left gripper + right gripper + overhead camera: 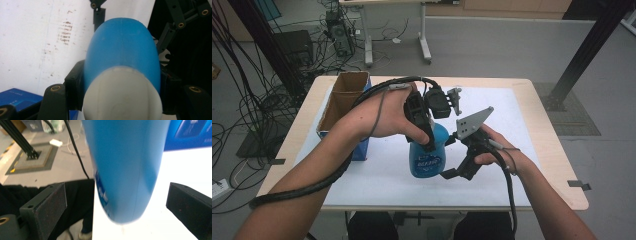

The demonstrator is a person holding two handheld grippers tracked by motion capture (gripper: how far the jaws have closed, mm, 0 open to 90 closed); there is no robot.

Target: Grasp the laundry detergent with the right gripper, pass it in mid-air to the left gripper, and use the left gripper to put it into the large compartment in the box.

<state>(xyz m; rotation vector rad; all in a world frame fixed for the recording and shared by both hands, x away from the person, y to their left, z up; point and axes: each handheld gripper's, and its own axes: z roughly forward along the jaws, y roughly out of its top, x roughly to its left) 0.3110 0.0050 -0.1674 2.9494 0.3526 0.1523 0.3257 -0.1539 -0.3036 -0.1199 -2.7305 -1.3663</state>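
Forearms: two bare forearms come in from the bottom of the high view and meet above the middle of the table, each hand gripping a tool.
Left hand (382, 117): wrapped over the top of its tool, knuckles up, wrist bent inward; a black ribbed cable (307, 187) trails back along the forearm.
Left tongs (120, 82): closed on the blue plastic bottle with a white rounded end (122, 72); in the left gripper view a black jaw presses each flank of the bottle.
Bottle position: the bottle is held up off the white table sheet (522, 125), near mid-table, printed label facing the person.
Right hand (494, 150): held low and to the right of the bottle, palm in, tool pointing toward the bottle's lower side; a grey three-cornered plate (472, 122) sits on top.
Right tongs (117, 200): spread wide, a jaw on either side of the bottle's rounded lower end with a clear gap on both sides, touching nothing.
Left edge: an open brown cardboard box with blue sides (344, 107) stands along the table's left edge, just beside the left wrist.
Open room: the right half and far strip of the sheet lie bare; the light wooden table rim (557, 150) shows around the sheet.
Beyond the table: grey floor with tangled black cables (242, 100) at left.
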